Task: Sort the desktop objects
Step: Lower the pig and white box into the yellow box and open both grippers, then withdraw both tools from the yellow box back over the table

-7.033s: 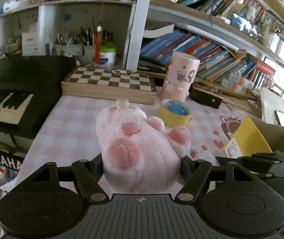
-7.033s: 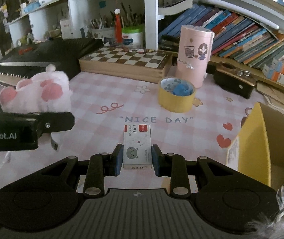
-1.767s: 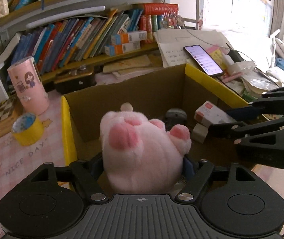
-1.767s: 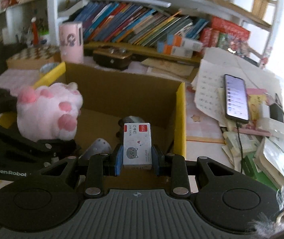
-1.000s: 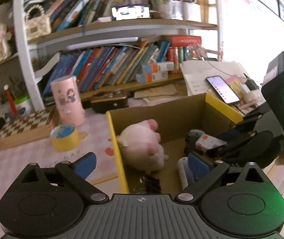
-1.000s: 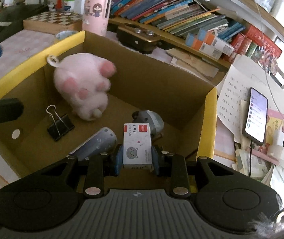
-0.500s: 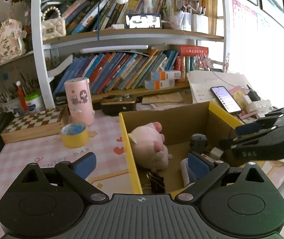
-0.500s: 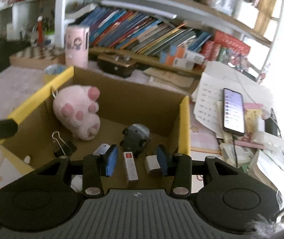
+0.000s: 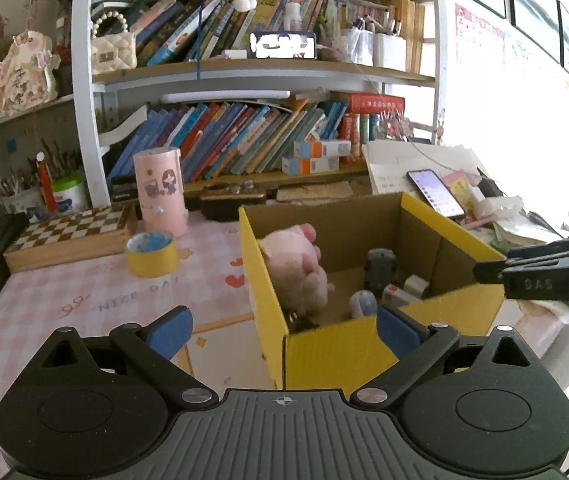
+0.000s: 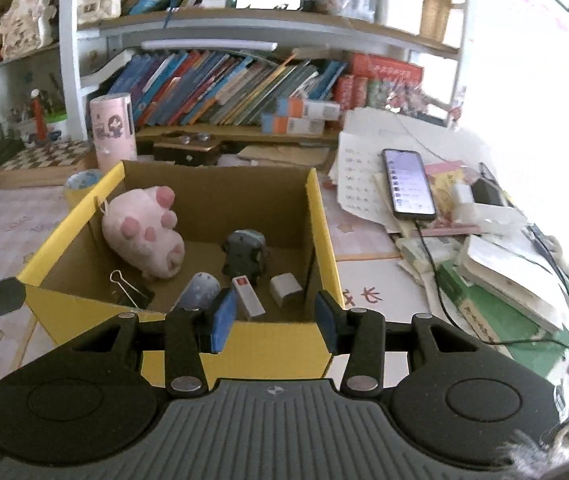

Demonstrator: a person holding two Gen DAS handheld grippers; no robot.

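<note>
Desktop objects sit gathered in a yellow-edged cardboard box on the worktop, as seen from the left wrist: a pink plush toy leans against the box's left wall, with a dark grey item and a small white-and-red box near it on the box floor. The left hand-held gripper hangs over the box's near corner with its blue pads spread wide and nothing between them. A roll of yellow tape, a pink cylinder and a chessboard stand on the pink checked cloth to the left of the box, and the right hand-held gripper reaches in from the right edge. From the right wrist, the same box lies just ahead of the right hand-held gripper, whose jaws have just been opening and now stand apart and empty above the near wall. Inside, the plush toy rests at the left, a binder clip in front of it, the white-and-red box lying free beside a pale cylinder and a white block. A phone lies on papers to the right of the box.
</note>
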